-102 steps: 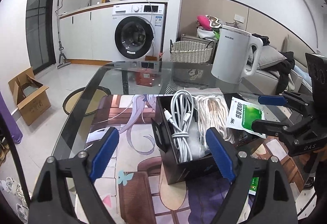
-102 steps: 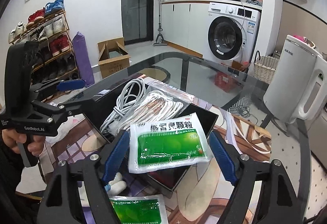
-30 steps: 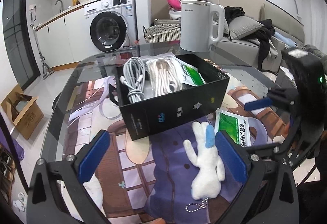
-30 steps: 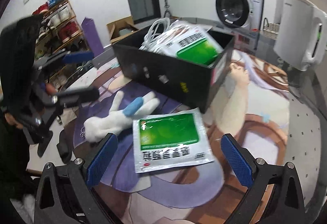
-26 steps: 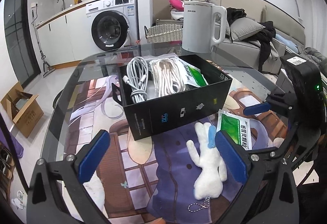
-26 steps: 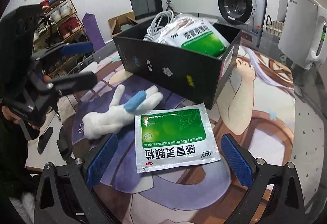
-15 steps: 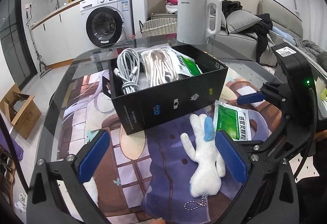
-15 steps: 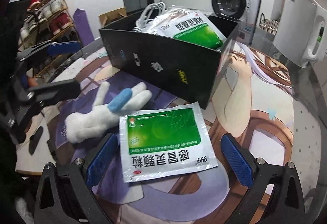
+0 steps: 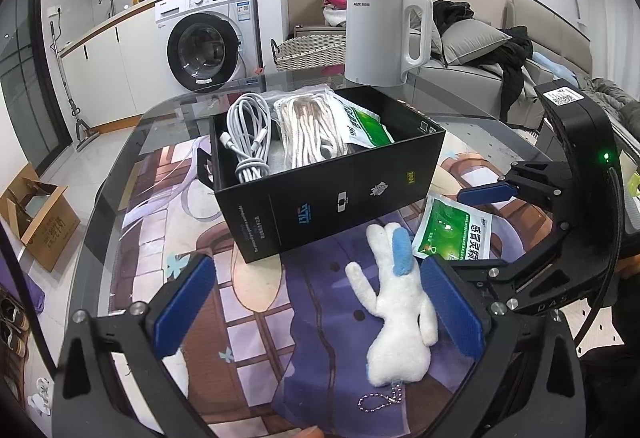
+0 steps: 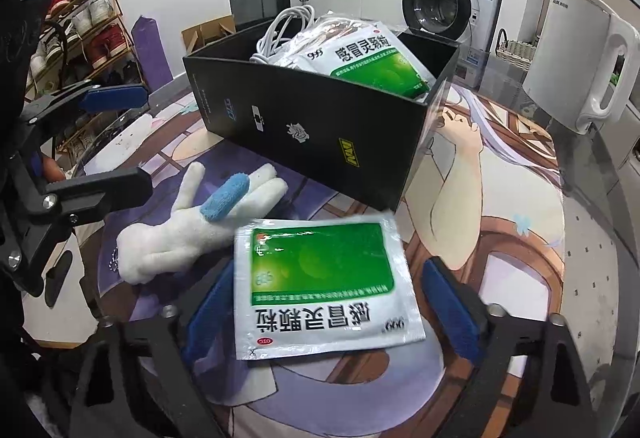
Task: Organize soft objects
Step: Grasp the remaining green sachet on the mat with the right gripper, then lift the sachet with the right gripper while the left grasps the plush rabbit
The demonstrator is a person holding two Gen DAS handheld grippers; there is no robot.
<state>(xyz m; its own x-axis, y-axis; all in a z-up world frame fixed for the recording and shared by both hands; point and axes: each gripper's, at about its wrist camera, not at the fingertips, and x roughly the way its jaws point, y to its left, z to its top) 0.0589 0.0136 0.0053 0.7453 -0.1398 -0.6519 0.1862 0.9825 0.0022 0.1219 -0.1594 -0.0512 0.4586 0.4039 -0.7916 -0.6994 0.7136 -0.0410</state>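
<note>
Right gripper (image 10: 332,312): blue-padded jaws closing around the flat green-and-silver medicine sachet (image 10: 324,286) on the printed purple desk mat (image 10: 500,238); pads beside its edges, contact unclear.
Left gripper (image 9: 316,306): blue pads spread wide, nothing between them but the mat; the right pad sits just beside the white plush rabbit with a blue ear (image 9: 394,302).
Left wrist view only: bead chain (image 9: 378,400) at the rabbit's foot; grey sofa (image 9: 468,74) with cushions.
Right wrist view only: shoe rack (image 10: 80,38).
Farther: open black cardboard box (image 9: 332,194) holding a coiled white cable (image 9: 248,134), a bagged beige cable and another sachet.
Farthest: white electric kettle (image 9: 380,34), white washing machine (image 9: 208,34).
</note>
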